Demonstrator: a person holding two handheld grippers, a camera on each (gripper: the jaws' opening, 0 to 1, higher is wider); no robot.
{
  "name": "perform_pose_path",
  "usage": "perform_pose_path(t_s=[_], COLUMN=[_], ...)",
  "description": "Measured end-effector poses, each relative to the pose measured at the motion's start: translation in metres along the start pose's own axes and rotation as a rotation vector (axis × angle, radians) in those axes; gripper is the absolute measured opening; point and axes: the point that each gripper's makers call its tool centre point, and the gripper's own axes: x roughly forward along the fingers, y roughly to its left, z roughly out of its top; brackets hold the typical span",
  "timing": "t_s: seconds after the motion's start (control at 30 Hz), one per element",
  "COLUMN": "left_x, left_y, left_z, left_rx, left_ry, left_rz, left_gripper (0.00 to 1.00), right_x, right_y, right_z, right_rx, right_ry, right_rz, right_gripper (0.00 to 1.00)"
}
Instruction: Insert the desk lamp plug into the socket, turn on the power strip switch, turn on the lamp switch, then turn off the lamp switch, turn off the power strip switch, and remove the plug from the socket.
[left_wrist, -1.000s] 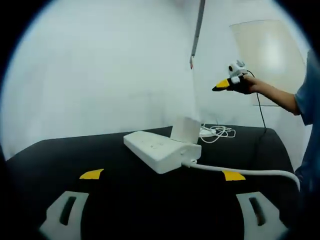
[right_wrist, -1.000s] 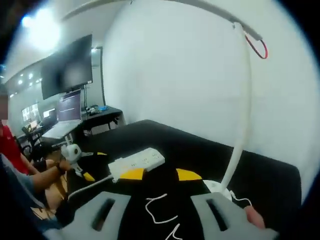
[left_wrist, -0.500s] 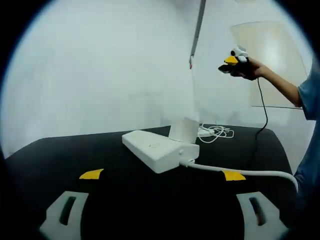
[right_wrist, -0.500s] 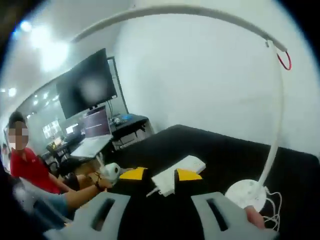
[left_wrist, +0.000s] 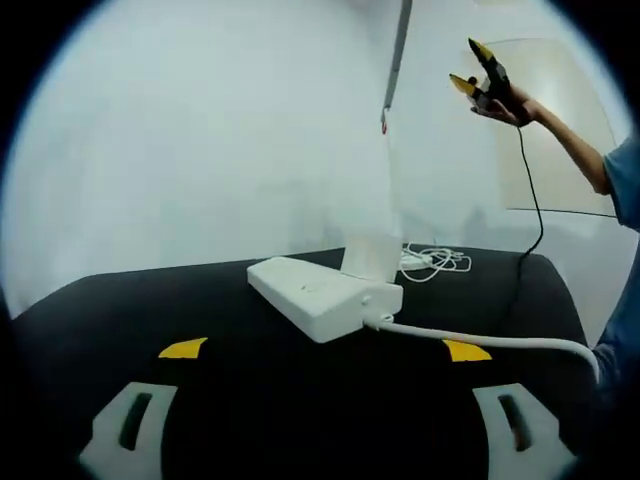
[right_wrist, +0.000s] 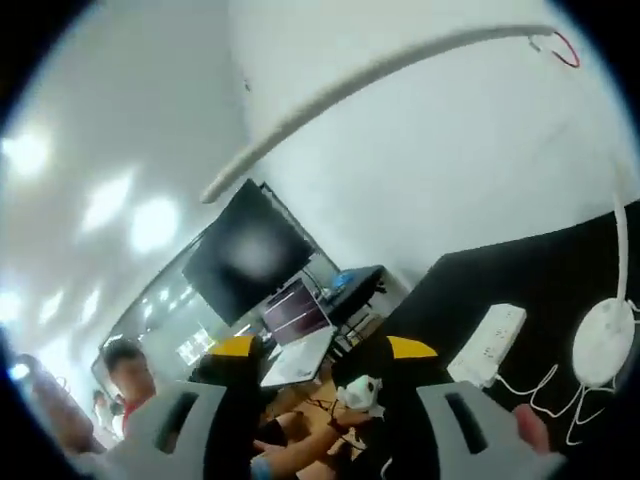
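While the left gripper (left_wrist: 325, 350) sits low w/ jaws spread wide & empty, the power strip (left_wrist: 322, 298) lies straight ahead of it.

Near to far in the left gripper view: the strip rests mid-table (left_wrist: 120, 320), long axis running diagonally away toward the far left, its thick white cord (left_wrist: 480, 343) trailing off to the table's right edge. Behind it, by the far edge, stands the lamp (left_wrist: 385, 180) w/ loose thin cable (left_wrist: 435, 262); plug can't be picked out. The right gripper (left_wrist: 478, 70) is raised high above, jaws apart, nothing held. So the left is nearer the strip, prob. the one to steady it.
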Motion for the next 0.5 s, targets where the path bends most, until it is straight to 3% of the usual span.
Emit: perform_pose_path(t_s=[0.1, 0.17, 0.27, 0.3, 0.4, 0.5], left_x=[0.000, -0.001, -0.002, -0.002, -0.002, -0.002], left_y=[0.001, 0.001, -0.003, -0.002, -0.003, -0.001], left_z=[-0.002, -0.002, -0.001, -0.001, -0.002, -0.002], left_rx=[-0.003, -0.002, 0.005, 0.004, 0.006, 0.005], left_ry=[0.006, 0.006, 0.002, 0.001, 0.002, 0.003], left_rz=[0.004, 0.004, 0.001, 0.003, 0.003, 0.005], left_gripper=[0.88, 0.88, 0.88, 0.88, 0.88, 0.88], right_x=[0.003, 0.006, 0.010, 0.011, 0.012, 0.014], right_y=[0.015, 0.025, 0.045, 0.050, 0.061, 0.071], right_z=[0.008, 0.024, 0.039, 0.044, 0.068, 0.091], right_rx=[0.006, 0.051, 0.179, 0.185, 0.198, 0.268], right_ry=[-0.022, -0.092, -0.154, -0.168, -0.239, -0.303], right_rz=[0.022, 0.052, 0.119, 0.133, 0.144, 0.183], right_gripper=[0.50, 0.50, 0.50, 0.50, 0.51, 0.50])
